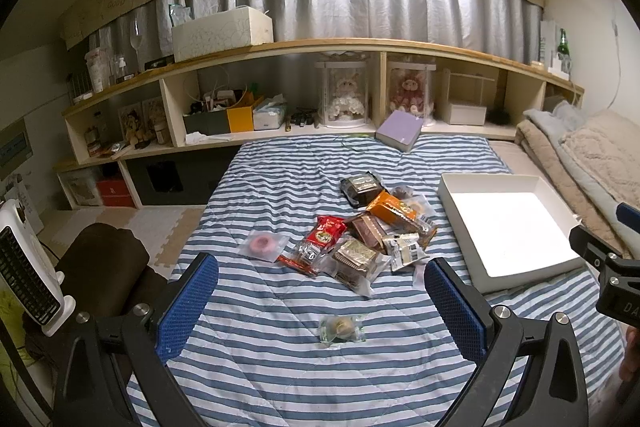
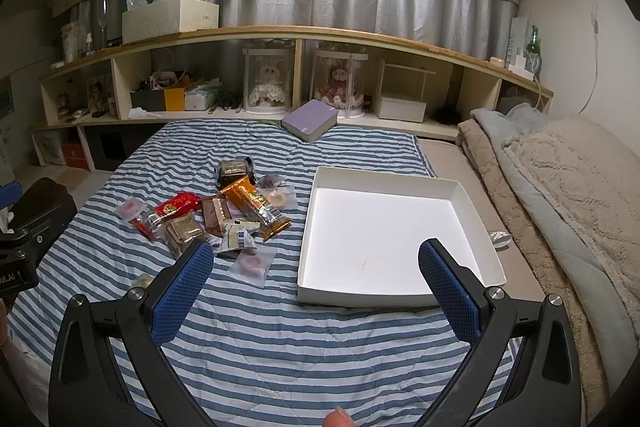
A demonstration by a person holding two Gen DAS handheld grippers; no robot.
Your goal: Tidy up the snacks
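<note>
Over the striped bedspread (image 1: pixel 280 367) we see the left gripper (image 1: pixel 322 287) with its blue-padded fingers (image 1: pixel 188 303) spread wide, holding nothing and touching nothing; a small clear-wrapped round sweet (image 1: pixel 342 329) lies on the cover between and just below them. Same for the right gripper (image 2: pixel 312 279): fingers (image 2: pixel 450 291) wide apart, empty, hanging over the near edge of the white tray (image 2: pixel 400 295), no contact that we can make out. We find the snack pile (image 1: pixel 360 231) mid-bed, just left of the tray: a red packet (image 1: pixel 326 231), an orange packet (image 1: pixel 394 209), a dark brown packet (image 1: pixel 362 187), brown and gold wrapped pieces overlapping, plus a pink ring-shaped sweet (image 1: pixel 262 243) lying a little apart on the left. Nothing sits inside the tray, though its floor is glared out white, so faint marks there are hard to read. Packet labels are too small to read. Part of the right gripper's body is cut off at the left view's right edge, and a fingertip (image 2: pixel 338 417) pokes in at the bottom of the right view. Behind the pile a lilac box (image 1: pixel 400 131) leans at the shelf unit (image 1: pixel 280 47).
</note>
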